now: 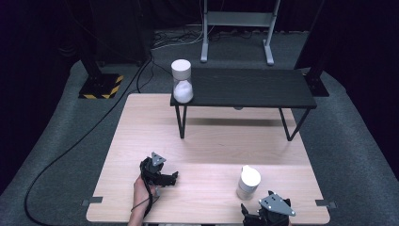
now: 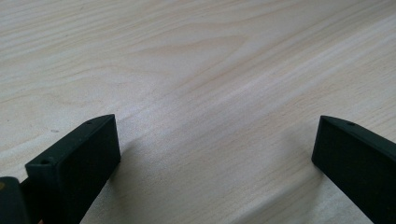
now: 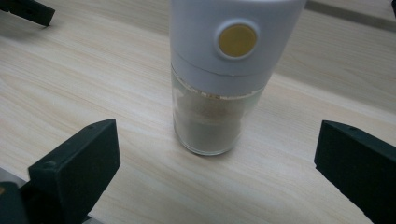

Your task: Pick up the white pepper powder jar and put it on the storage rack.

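Observation:
A white-capped grinder (image 1: 248,182) with a clear lower half stands upright on the wooden table (image 1: 207,136) at the front right. In the right gripper view the grinder (image 3: 224,70) shows a yellow round button on its cap and brownish contents below. My right gripper (image 3: 218,130) is open, its jaws wide on either side just short of the grinder, touching nothing. In the high view the right gripper (image 1: 258,214) sits at the front edge right behind the grinder. My left gripper (image 1: 168,179), held in a hand at the front left, is open over bare wood (image 2: 217,135).
A low black shelf (image 1: 254,89) on thin legs stands across the table's far half. A second white-capped jar (image 1: 182,81) with white contents stands on its left end. A black cable (image 1: 70,150) runs over the grey floor at the left. A metal stand (image 1: 237,28) is behind.

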A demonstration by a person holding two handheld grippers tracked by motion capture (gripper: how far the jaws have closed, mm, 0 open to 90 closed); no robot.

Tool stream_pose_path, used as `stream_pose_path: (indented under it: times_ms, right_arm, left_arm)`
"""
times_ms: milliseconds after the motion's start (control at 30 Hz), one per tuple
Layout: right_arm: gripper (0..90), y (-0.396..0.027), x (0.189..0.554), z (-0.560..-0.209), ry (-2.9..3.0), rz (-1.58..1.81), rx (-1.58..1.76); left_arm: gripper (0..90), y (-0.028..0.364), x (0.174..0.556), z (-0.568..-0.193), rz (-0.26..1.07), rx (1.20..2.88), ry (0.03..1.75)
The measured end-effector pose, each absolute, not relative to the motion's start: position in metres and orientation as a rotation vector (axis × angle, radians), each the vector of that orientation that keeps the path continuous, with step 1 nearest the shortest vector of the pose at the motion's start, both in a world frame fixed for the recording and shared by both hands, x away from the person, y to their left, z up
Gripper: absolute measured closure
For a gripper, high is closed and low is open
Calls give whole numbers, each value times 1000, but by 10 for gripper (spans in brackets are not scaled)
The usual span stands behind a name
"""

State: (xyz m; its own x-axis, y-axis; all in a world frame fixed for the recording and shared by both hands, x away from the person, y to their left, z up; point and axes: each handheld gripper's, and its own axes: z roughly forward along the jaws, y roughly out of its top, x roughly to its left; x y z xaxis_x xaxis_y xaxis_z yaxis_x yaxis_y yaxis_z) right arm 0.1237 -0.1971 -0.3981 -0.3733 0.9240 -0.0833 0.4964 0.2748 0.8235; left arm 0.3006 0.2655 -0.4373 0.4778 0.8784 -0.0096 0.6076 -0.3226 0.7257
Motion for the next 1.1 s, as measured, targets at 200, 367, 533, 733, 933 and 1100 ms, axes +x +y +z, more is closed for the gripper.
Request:
stream_pose_path:
  times_ms: [200, 367, 533, 733, 933, 1100]
  right_arm:
    - [0, -196, 136, -399, 2025, 994, 1269]
    - [0, -203, 148, -408, 2041, 1064, 1283]
    - [0, -201, 155, -420, 1987, 1067, 1309]
    - [0, -200, 165, -432, 1918, 1072, 1339]
    - [0, -196, 173, -441, 1902, 1062, 1330]
    - [0, -196, 178, -444, 1928, 1072, 1310]
  left_arm:
    - [9, 268, 301, -438, 503, 2041, 1225]
    - [10, 266, 301, -437, 513, 2049, 1225]
    - [10, 265, 301, -437, 516, 2053, 1225]
    - [9, 265, 300, -437, 516, 2052, 1225]
    - [10, 265, 300, -437, 517, 2052, 1225]
    - [10, 265, 300, -437, 517, 2052, 1225]
